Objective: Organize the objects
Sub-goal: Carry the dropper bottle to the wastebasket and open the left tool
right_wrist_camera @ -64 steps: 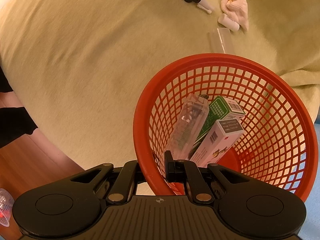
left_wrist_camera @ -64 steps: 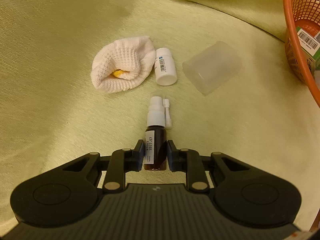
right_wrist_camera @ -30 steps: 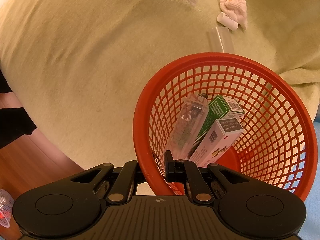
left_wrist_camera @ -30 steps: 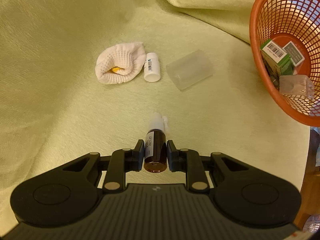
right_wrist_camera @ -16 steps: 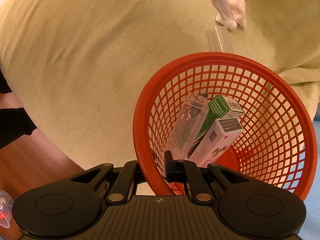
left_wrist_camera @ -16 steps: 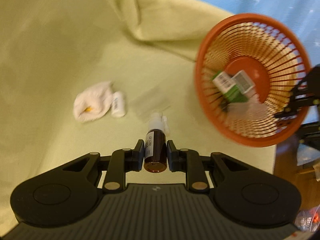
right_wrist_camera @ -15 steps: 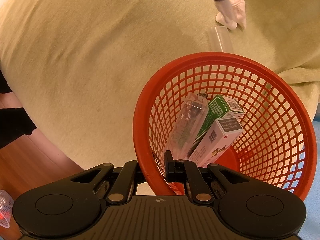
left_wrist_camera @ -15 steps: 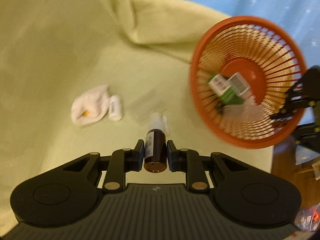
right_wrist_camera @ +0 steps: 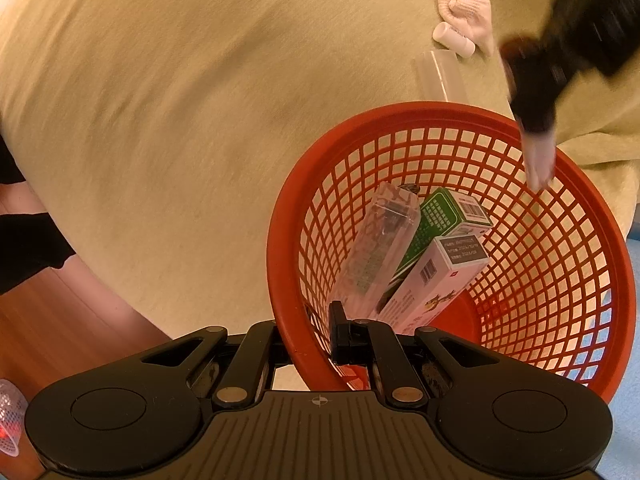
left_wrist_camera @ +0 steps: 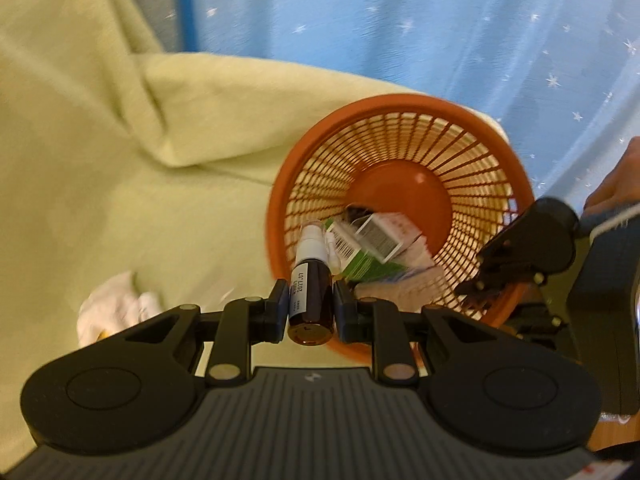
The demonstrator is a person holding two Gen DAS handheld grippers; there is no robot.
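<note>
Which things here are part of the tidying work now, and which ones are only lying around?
In use now:
- left gripper, shut on the brown spray bottle
- right gripper, clamped on the rim of the red basket

Lying about:
- white cloth
- small white bottle
- clear plastic box
- blue curtain

Pale green blanket [right_wrist_camera: 168, 112] covers surface; on it: white knit cloth [right_wrist_camera: 466, 10], white bottle [right_wrist_camera: 454, 40] touching cloth, clear case [right_wrist_camera: 438, 74], orange basket [right_wrist_camera: 600, 200].
</note>
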